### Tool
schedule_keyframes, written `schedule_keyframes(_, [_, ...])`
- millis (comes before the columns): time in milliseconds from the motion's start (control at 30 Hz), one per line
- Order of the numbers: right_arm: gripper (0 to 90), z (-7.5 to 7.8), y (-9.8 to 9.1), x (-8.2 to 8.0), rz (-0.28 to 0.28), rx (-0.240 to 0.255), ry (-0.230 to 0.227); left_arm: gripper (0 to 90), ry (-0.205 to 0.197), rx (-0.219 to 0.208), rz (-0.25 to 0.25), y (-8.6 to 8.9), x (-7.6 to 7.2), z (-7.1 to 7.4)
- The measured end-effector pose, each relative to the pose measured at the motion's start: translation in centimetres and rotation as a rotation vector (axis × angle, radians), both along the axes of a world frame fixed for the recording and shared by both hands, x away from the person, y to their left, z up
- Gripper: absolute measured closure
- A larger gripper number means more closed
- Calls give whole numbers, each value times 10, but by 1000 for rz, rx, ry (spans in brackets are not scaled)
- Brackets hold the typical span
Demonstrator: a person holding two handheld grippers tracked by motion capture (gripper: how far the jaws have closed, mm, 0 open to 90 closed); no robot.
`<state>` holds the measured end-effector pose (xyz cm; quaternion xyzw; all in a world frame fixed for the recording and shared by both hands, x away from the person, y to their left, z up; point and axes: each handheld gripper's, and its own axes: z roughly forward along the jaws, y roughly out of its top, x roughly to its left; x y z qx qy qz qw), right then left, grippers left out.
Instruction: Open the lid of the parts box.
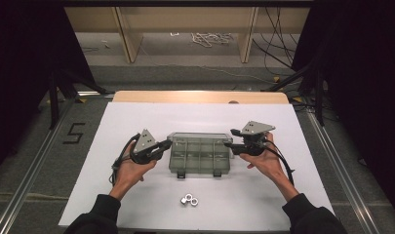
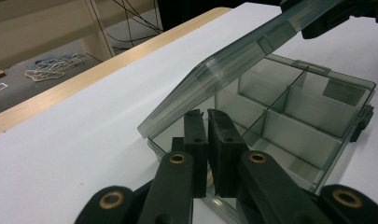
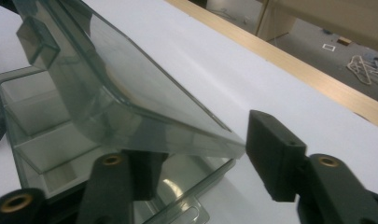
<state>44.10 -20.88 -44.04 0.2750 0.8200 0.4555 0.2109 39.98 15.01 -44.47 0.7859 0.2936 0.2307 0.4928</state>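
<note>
Lifting open the lid [image 3: 130, 102] of the clear plastic compartment box [image 1: 200, 156], sitting in the middle of the white surface [image 1: 283, 195]. Pinching the left wall of the box with the left gripper [image 2: 207, 121], its jaws almost closed on that thin wall, keeping the box from sliding or tipping. Working at the right end with the right gripper [image 3: 200, 149], its jaws standing about half open around the lid's corner, one jaw tucked under the lid and propping it up, the other just outside the edge and not squeezing. Seeing the lid tilted up partway, not yet all the way back. Probably best going slowly here: keeping the left pinch firm and low, pushing the lid up and back from below with the under jaw, and following the hinge's curve instead of pulling sideways. Also watching that the lid is not slipping off the jaw and dropping shut. Leaving the two metal hex nuts [image 1: 189, 200] waiting near the front edge, well apart from the box.
</note>
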Motion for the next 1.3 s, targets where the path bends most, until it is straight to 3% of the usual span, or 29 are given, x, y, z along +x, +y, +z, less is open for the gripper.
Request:
schedule_keyframes(167, [561, 1, 0, -1, 4, 6, 3, 830, 6, 2, 2, 1, 1, -2])
schedule_keyframes(267, [586, 1, 1, -1, 5, 4, -25, 795, 43, -8, 10, 0, 1, -6])
schedule_keyframes(333, [596, 2, 1, -2, 6, 5, -7, 756, 90, -8, 9, -2, 1, -10])
schedule_keyframes(367, [599, 2, 1, -2, 4, 6, -7, 739, 98, 17, 8, -3, 1, -11])
schedule_keyframes(433, [604, 2, 1, -2, 5, 6, -9, 722, 122, 23, -1, -6, 1, -13])
schedule_keyframes(567, [615, 3, 2, -3, 1, 6, -6, 694, 156, 37, 17, -11, 1, -19])
schedule_keyframes(600, [617, 3, 2, -3, 0, 7, -7, 684, 166, 62, 14, -10, 1, -20])
schedule_keyframes(700, [620, 3, 2, -3, -1, 9, -8, 677, 189, 58, 39, -10, 2, -25])
schedule_keyframes(800, [626, 4, 2, -3, -8, 10, -13, 675, 207, 75, 30, -8, 3, -28])
schedule_keyframes(900, [633, 4, 2, -2, -13, 11, -16, 688, 219, 72, 31, -10, 2, -31])
schedule_keyframes(967, [639, 5, 3, -1, -22, 13, -24, 704, 205, 95, 15, -10, 3, -30])
schedule_keyframes(1300, [708, 10, 4, 7, -31, -16, -34, 715, 218, 89, 23, -11, 1, -30])
